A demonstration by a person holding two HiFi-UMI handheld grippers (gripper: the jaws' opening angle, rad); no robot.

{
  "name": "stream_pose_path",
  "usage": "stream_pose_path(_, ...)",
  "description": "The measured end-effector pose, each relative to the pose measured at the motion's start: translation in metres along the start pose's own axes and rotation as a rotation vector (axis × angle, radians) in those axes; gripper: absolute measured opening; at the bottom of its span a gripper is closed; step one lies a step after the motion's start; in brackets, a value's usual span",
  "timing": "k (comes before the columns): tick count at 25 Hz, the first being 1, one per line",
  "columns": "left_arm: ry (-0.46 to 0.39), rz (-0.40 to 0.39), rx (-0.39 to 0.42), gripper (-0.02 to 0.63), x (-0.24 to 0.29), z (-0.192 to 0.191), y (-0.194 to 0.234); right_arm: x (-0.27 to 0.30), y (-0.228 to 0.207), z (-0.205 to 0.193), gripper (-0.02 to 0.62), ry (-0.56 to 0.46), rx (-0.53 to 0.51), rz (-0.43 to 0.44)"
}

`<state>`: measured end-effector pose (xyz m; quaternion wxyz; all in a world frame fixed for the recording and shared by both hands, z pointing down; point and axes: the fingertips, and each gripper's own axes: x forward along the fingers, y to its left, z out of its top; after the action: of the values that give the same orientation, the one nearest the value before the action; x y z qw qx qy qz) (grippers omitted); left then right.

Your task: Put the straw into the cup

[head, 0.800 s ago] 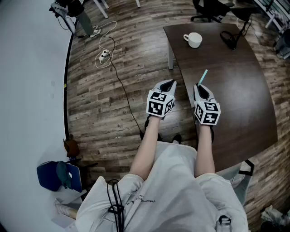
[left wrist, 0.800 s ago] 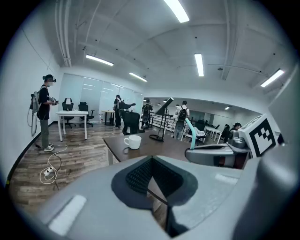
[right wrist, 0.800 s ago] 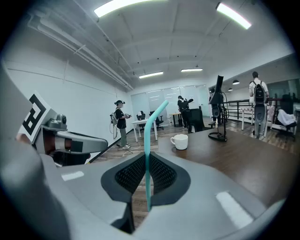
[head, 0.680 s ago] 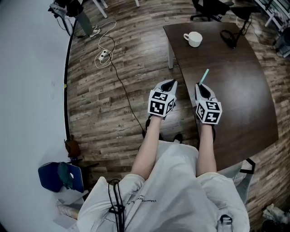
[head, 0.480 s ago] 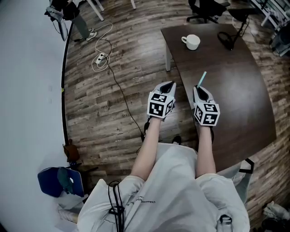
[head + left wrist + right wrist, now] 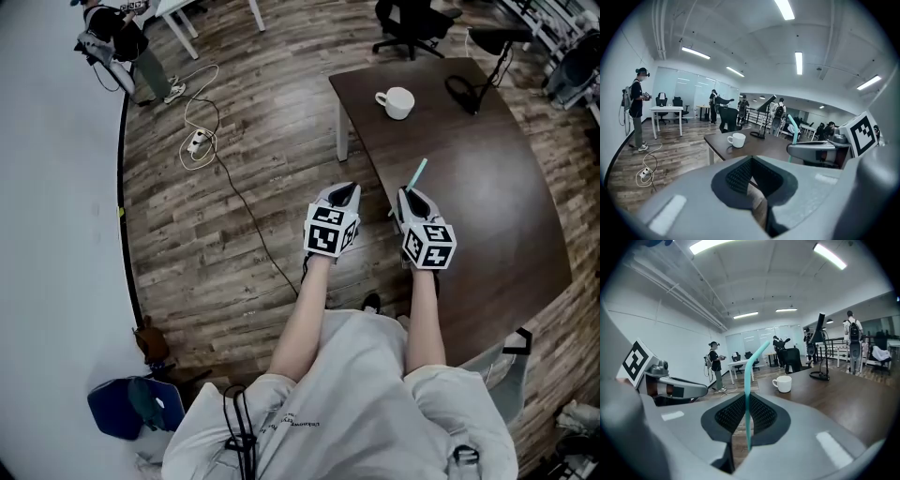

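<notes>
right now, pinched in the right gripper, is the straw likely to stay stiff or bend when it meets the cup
Probably light and somewhat bendy: the straw is thin and kinks near its top. Held low by the right gripper, its long free end may deflect against the cup rim.

Bright, even light falls from long ceiling strip lights (image 6: 798,63) above the table (image 6: 469,187), laying a pale sheen on its dark top and leaving only weak, soft-edged shadows around it. Both gripper views are round fisheye pictures with black corners, in which walls and ceiling bow around the table, and the head view bends likewise toward its edges. The table and the room behind it look fairly sharp, while the left gripper (image 6: 750,176) and right gripper (image 6: 746,418), nearest the lens, are soft.
</notes>
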<state>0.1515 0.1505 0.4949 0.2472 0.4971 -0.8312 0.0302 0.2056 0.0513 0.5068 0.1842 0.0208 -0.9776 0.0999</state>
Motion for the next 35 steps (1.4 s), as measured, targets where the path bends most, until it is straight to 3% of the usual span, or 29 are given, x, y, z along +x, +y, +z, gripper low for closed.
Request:
stream_pose_path(14,0.015,-0.086,0.002,0.0,0.007,0.006,0.09,0.053,0.027,-0.005,0.049,-0.014,0.066,-0.149)
stream_pose_path(21,0.038,-0.135,0.022,0.0,0.006,-0.005,0.093,0.053,0.029,-0.018,0.049,0.017,0.085,-0.172)
stream_pose_path(26,0.045,-0.127,-0.034,0.0,0.024,-0.01,0.111,0.077,0.016,-0.014,0.049,0.022,0.113,-0.176)
stream_pose_path(35,0.051,-0.119,0.041,0.0,0.067,0.033,0.138,0.149,-0.007,0.031,0.049,-0.033,0.171,-0.13)
